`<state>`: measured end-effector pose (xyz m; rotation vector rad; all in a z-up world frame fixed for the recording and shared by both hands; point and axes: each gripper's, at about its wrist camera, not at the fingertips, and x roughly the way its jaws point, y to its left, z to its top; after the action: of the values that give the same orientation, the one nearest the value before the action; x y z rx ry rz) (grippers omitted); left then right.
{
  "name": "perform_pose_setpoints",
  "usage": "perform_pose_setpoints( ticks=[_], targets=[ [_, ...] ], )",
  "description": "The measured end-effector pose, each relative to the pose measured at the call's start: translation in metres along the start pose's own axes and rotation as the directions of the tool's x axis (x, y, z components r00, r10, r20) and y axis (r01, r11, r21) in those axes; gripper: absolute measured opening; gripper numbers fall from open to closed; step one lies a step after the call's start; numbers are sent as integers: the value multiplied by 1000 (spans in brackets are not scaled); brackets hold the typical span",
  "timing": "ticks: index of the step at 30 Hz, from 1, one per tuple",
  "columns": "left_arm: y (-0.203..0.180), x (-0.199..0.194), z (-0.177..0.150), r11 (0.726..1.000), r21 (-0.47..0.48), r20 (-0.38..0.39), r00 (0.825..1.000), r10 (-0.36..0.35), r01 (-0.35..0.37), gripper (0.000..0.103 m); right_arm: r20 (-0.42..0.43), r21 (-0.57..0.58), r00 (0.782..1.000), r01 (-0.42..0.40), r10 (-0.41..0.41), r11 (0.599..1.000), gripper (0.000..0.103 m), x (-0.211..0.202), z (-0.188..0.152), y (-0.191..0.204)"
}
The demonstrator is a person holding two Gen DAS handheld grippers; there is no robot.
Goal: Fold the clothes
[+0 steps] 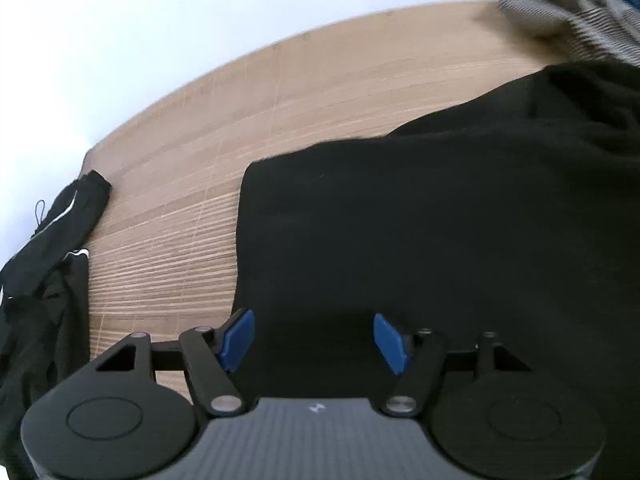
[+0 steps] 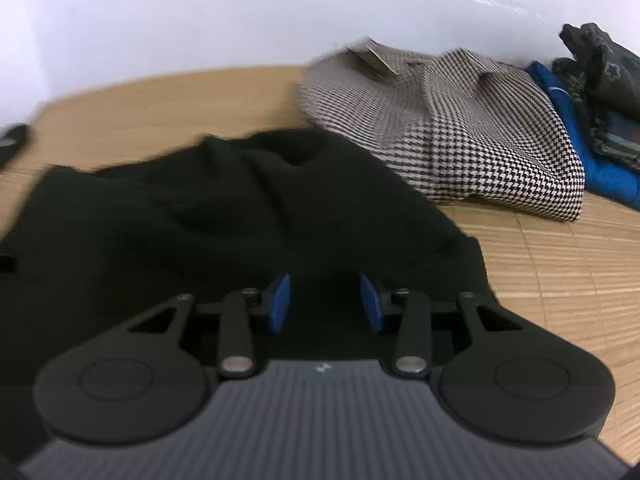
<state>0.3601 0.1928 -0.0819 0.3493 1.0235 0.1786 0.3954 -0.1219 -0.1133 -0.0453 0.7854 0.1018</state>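
Both tools (image 1: 314, 340) (image 2: 325, 303) agape over black garment (image 1: 440, 220).

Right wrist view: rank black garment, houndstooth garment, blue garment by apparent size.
1. black garment, fills most of the frame, but it lies nearest the camera, so that inflates it.
2. houndstooth garment.
3. blue garment, partly hidden under a dark patterned pile, so true size unclear.

garment (image 2: 224, 208) on mat (image 2: 560, 272) | checked cloth (image 2: 460, 140) behind, right
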Motion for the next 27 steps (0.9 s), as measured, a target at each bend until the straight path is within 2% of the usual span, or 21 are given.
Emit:
perform_pose_setpoints(
  ticks=[1,3,4,6,8,12,18,23,27],
  targets=[
    [4,3,0,1000,-1,12,1000,2,-2,84,1,20,1000,27,-27,999,44,6,1,-3],
    [15,9,-1,1000,-15,22,1000,-12,13,91,29,80,998,50,-52,996,58,12,3,-12],
    [21,11,-1,999,-29,24,999,-30,31,93,35,93,997,63,-67,994,60,15,4,-14],
    [31,16,-1,996,-65,23,997,-67,68,94,27,48,994,102,-103,994,75,21,9,-11],
    [37,18,0,993,-82,28,996,-87,89,94,15,44,993,113,-114,993,81,22,10,-12],
    [37,4,-11,995,-76,18,997,-69,70,88,-15,149,997,83,-82,985,81,8,15,-24],
    [39,-54,-58,1000,-21,38,999,17,-16,87,81,164,995,47,-61,985,81,-74,-4,-19],
    [50,-106,-123,996,-75,32,998,46,-43,87,130,159,991,13,-34,987,82,-158,-59,-8],
    [57,-135,-188,992,-103,-23,997,67,-69,87,132,207,991,-9,-18,978,82,-211,-114,-6]
  ],
)
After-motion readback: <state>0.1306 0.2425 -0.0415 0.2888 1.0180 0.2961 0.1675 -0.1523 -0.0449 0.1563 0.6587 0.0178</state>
